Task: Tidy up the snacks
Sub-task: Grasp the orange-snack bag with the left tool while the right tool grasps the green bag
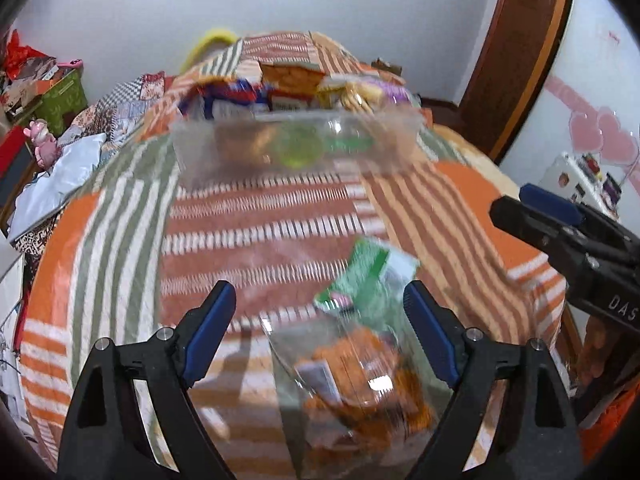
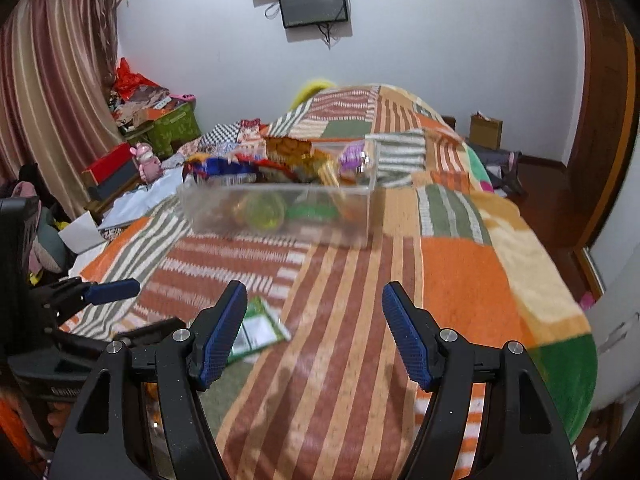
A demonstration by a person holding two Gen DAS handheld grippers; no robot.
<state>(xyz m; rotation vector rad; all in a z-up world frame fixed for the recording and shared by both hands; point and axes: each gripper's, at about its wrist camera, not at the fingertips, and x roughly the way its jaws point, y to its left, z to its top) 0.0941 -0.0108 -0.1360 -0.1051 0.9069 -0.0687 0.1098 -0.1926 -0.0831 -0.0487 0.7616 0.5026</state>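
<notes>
A clear plastic box (image 1: pixel 296 144) full of snack packs stands on the striped bed cover, ahead of both grippers; it also shows in the right wrist view (image 2: pixel 280 212). A clear snack bag (image 1: pixel 360 360) with a green top and orange contents lies on the cover between the fingers of my open left gripper (image 1: pixel 320 312), nearer the right finger. Its green top (image 2: pixel 258 328) shows in the right wrist view beside my left finger. My right gripper (image 2: pixel 314 320) is open and empty over the cover. Its fingers (image 1: pixel 552 208) show at the right of the left wrist view.
The bed cover (image 2: pixel 460 272) is striped orange, green and brown and drops off to the right. Boxes, a pink toy (image 2: pixel 146 160) and clutter lie at the left. A wooden door (image 2: pixel 600 100) is at the right, and a screen (image 2: pixel 312 0) hangs on the far wall.
</notes>
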